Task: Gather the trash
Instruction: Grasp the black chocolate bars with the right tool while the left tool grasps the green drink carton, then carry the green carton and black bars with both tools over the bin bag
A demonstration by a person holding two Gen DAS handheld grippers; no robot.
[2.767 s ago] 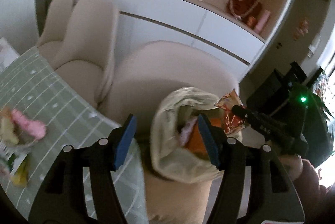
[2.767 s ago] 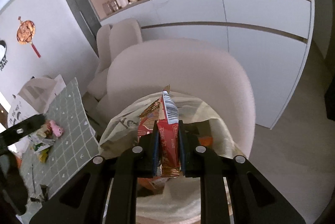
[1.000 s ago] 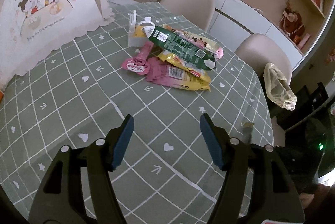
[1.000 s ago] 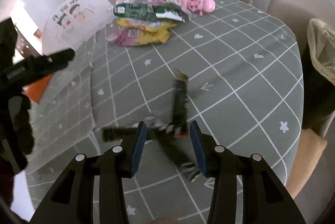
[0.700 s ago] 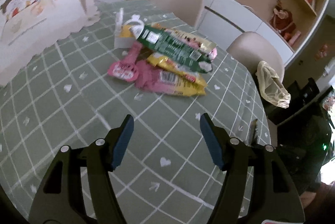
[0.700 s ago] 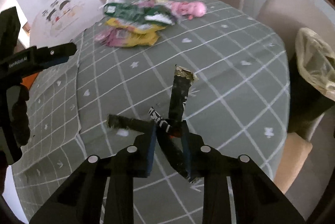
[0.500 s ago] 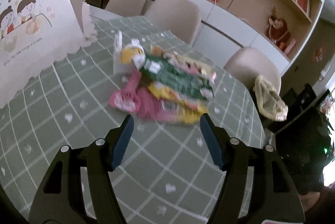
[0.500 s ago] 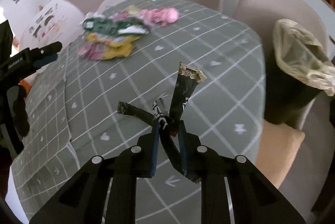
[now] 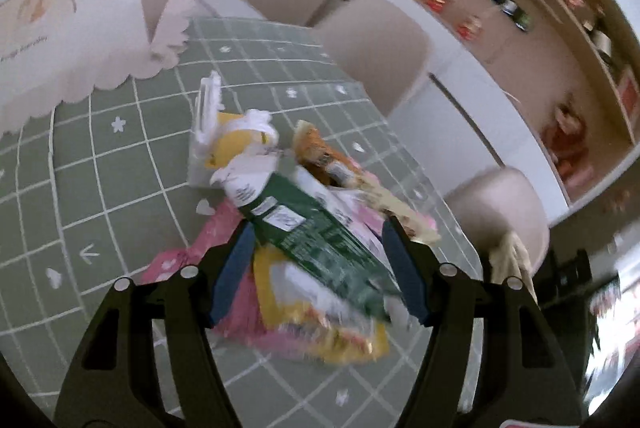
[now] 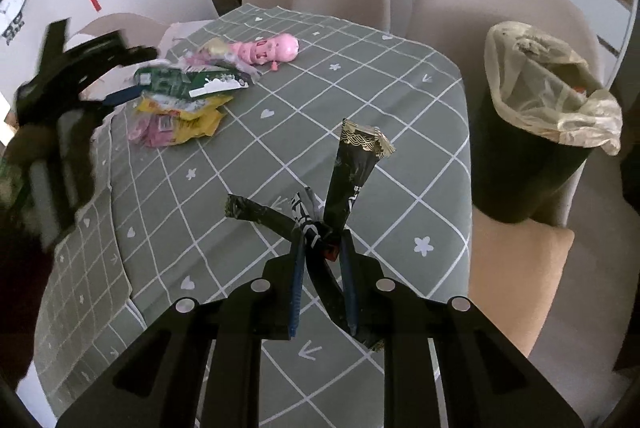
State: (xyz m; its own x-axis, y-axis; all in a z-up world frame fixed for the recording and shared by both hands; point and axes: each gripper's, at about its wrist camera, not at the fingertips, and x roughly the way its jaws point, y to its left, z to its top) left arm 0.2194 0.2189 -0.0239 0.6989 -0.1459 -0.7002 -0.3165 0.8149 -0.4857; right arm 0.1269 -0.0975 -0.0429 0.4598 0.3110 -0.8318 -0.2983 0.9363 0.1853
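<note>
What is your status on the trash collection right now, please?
Right hand-held gripper shut on black wrappers. Left hand-held gripper open over wrapper pile. Lined bin past table edge, path clear.

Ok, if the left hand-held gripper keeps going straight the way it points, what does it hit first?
Most likely the green wrapper on top of the wrapper pile. The left hand-held gripper, jaws open, is aimed down at it, and it lies between the fingers in the wrist view. Depth is blurred, so contact can't be judged.

light: soft daylight | left view: motion-blurred | edges: fisheye-warped, dark corners
</note>
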